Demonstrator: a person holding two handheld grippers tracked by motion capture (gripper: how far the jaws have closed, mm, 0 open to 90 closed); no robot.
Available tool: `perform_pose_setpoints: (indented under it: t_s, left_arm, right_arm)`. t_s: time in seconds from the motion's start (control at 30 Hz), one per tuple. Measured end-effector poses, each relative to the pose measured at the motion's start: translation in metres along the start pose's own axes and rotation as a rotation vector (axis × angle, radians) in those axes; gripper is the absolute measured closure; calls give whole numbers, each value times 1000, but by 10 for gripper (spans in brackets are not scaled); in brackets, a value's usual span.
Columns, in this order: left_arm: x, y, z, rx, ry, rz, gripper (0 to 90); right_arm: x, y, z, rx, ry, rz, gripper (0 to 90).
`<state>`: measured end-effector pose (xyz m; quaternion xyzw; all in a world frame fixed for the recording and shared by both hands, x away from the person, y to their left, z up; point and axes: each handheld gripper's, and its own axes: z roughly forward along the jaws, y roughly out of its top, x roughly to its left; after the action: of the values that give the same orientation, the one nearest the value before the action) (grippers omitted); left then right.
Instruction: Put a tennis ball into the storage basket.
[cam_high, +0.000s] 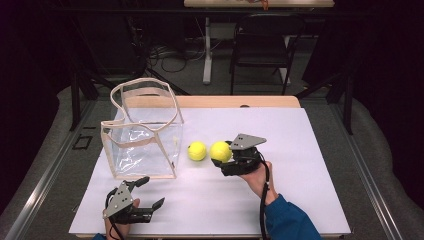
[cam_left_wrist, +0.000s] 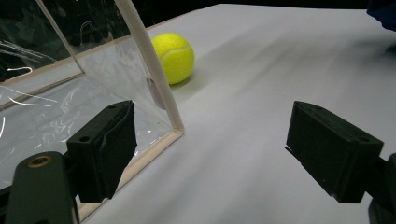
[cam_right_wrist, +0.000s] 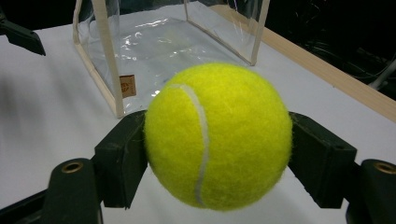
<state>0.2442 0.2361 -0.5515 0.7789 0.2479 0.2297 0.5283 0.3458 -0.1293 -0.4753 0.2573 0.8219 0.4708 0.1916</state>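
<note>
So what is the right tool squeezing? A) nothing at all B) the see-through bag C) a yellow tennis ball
C: the right tool has its jaws pressed on both sides of a yellow tennis ball, while the see-through bag stands apart on the table.

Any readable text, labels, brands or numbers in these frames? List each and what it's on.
No text can be read.
Small tan tag on the clear bag: it carries a dark mark, too small and blurred to read.
Tennis ball held in the right gripper: a white seam shows, no printed brand on the visible side.
Second tennis ball on the table: no print visible.
</note>
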Motion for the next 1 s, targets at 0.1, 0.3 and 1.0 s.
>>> perform_pose_setpoints:
  t_s: [0.1, 0.3, 1.0]
  left_arm:
    - [0, 0, 0, -2, 0, 0, 160]
    - [0, 0, 0, -2, -1, -1, 160]
    - [0, 0, 0, -2, -2, 0, 159]
  right_arm:
    - [0, 2, -1, -1, -1, -3, 257]
    - [-1, 5, -3, -7, 2, -2, 257]
    - [-5, 22, -5, -27, 9, -14, 257]
